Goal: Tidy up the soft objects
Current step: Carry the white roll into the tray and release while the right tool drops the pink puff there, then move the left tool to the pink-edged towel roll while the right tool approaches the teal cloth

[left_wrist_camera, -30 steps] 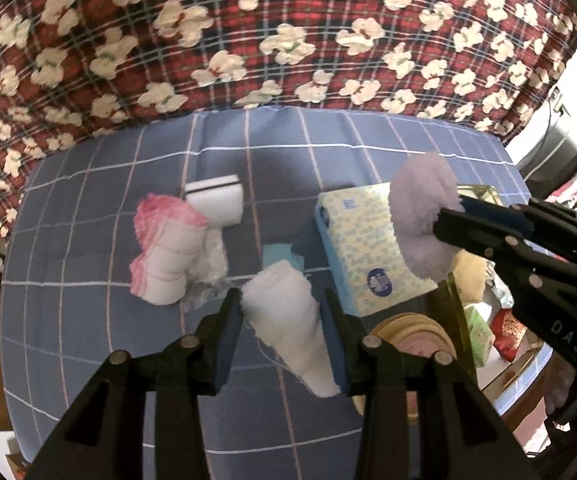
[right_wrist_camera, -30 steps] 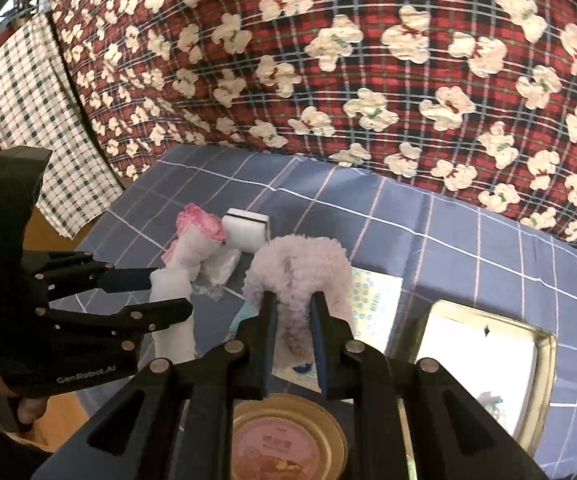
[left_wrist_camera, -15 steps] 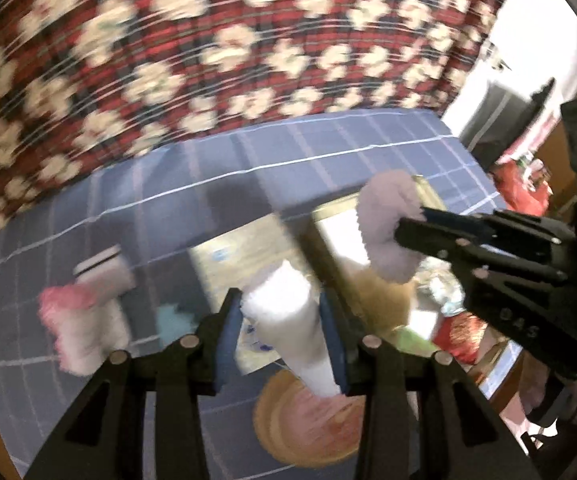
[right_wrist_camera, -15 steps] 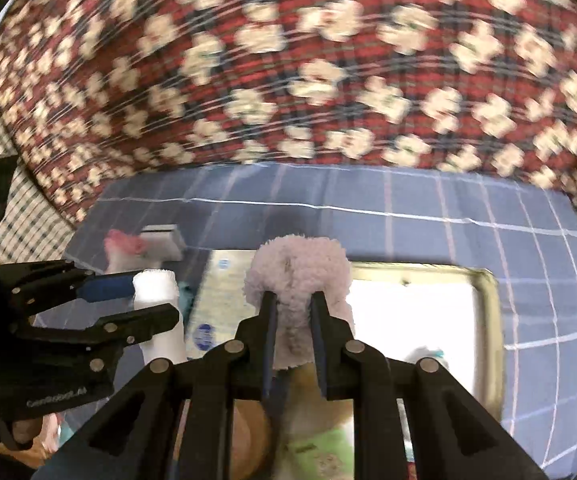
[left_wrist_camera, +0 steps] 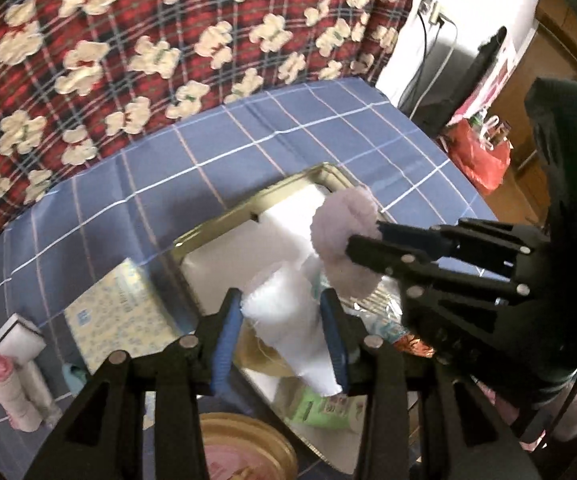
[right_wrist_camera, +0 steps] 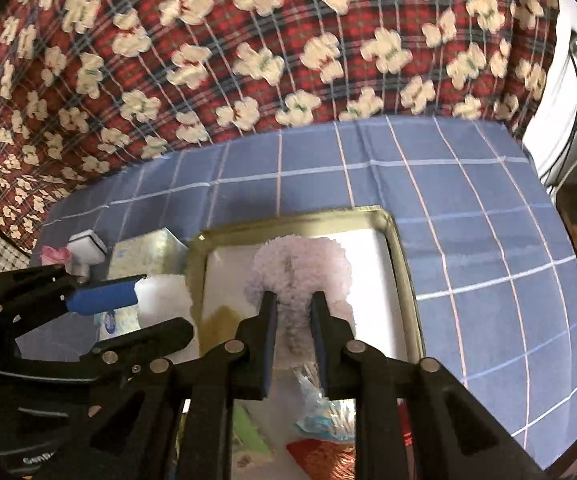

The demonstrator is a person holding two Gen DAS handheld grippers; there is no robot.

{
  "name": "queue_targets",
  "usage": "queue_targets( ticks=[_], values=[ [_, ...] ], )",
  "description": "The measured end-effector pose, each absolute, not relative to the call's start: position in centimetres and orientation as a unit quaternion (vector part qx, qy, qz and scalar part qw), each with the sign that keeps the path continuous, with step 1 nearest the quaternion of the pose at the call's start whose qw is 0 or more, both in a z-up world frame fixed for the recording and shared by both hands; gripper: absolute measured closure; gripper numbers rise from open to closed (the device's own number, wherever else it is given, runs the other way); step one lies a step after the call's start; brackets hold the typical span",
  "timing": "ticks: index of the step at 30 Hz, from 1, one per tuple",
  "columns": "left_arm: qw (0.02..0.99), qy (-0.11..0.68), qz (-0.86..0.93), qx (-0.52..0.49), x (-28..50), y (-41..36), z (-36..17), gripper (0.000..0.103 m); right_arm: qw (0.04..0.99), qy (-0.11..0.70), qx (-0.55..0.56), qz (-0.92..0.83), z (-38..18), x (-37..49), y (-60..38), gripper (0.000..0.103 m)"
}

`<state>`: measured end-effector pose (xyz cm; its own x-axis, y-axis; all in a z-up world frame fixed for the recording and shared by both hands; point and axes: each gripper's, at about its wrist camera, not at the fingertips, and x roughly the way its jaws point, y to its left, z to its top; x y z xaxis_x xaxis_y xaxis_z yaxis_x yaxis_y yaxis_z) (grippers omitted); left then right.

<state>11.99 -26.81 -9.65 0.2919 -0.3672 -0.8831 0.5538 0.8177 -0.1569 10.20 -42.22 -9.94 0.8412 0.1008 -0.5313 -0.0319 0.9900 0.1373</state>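
My left gripper [left_wrist_camera: 284, 304] is shut on a white rolled cloth [left_wrist_camera: 288, 316] and holds it above the gold-rimmed tray [left_wrist_camera: 248, 208]. My right gripper [right_wrist_camera: 291, 300] is shut on a fluffy pale lilac puff [right_wrist_camera: 300, 268], also above the tray [right_wrist_camera: 400, 248]. The puff [left_wrist_camera: 340, 232] and the right gripper [left_wrist_camera: 368, 240] show at the right in the left wrist view. The left gripper [right_wrist_camera: 136, 304] and its white cloth [right_wrist_camera: 164, 292] show at the left in the right wrist view. A pink-and-white rolled cloth [left_wrist_camera: 4, 388] lies on the blue checked tablecloth at the far left.
A tissue pack [left_wrist_camera: 120, 312] lies left of the tray, a white sponge [left_wrist_camera: 18, 338] beside it. Packets [right_wrist_camera: 320, 416] fill the tray's near end. A round gold tin [left_wrist_camera: 244, 448] sits at the near edge. A red flowered sheet [right_wrist_camera: 248, 60] hangs behind. The table's right edge [left_wrist_camera: 460, 184] drops off.
Both grippers have swung right with their loads, from above the tissue pack and rolled cloths to above the tray. Neither has let go.
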Motion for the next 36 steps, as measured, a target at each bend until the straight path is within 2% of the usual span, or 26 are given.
queue_targets(
  ticks=[2, 3, 5, 6, 9, 15, 21, 29, 36],
  values=[
    [0.800, 0.521, -0.283, 0.094, 12.0, -27.2, -9.8, 0.062, 0.954, 0.290, 0.066, 0.031, -10.4, 10.5, -42.7, 0.068],
    [0.800, 0.521, -0.282, 0.093, 12.0, -27.2, -9.9, 0.059, 0.954, 0.292, 0.067, 0.026, -10.6, 10.6, -43.0, 0.066],
    [0.800, 0.521, -0.286, 0.087, 11.9, -27.1, -9.7, 0.054, 0.952, 0.297, 0.076, 0.011, -11.0, 10.6, -43.7, 0.065],
    [0.801, 0.520, -0.285, 0.087, 11.9, -27.0, -9.6, 0.046, 0.950, 0.299, 0.086, 0.012, -11.2, 10.5, -44.1, 0.065],
    [0.811, 0.511, -0.271, 0.085, 11.7, -26.4, -9.1, 0.031, 0.950, 0.300, 0.085, -0.002, -11.3, 10.5, -44.4, 0.065],
    [0.826, 0.505, -0.243, 0.067, 11.8, -23.0, -8.0, 0.030, 0.956, 0.281, 0.085, -0.016, -10.1, 10.5, -43.8, 0.065],
    [0.848, 0.503, -0.165, 0.030, 12.2, -15.1, -7.6, 0.030, 0.966, 0.249, 0.074, 0.013, -7.6, 11.0, -41.0, 0.065],
    [0.854, 0.519, -0.023, -0.030, 11.6, -2.6, -9.4, 0.030, 0.951, 0.276, 0.000, 0.140, -7.2, 13.1, -30.5, 0.065],
    [0.845, 0.531, 0.032, -0.052, 10.0, 3.5, -11.6, 0.030, 0.921, 0.312, -0.080, 0.220, -8.7, 14.1, -21.1, 0.065]
  ],
)
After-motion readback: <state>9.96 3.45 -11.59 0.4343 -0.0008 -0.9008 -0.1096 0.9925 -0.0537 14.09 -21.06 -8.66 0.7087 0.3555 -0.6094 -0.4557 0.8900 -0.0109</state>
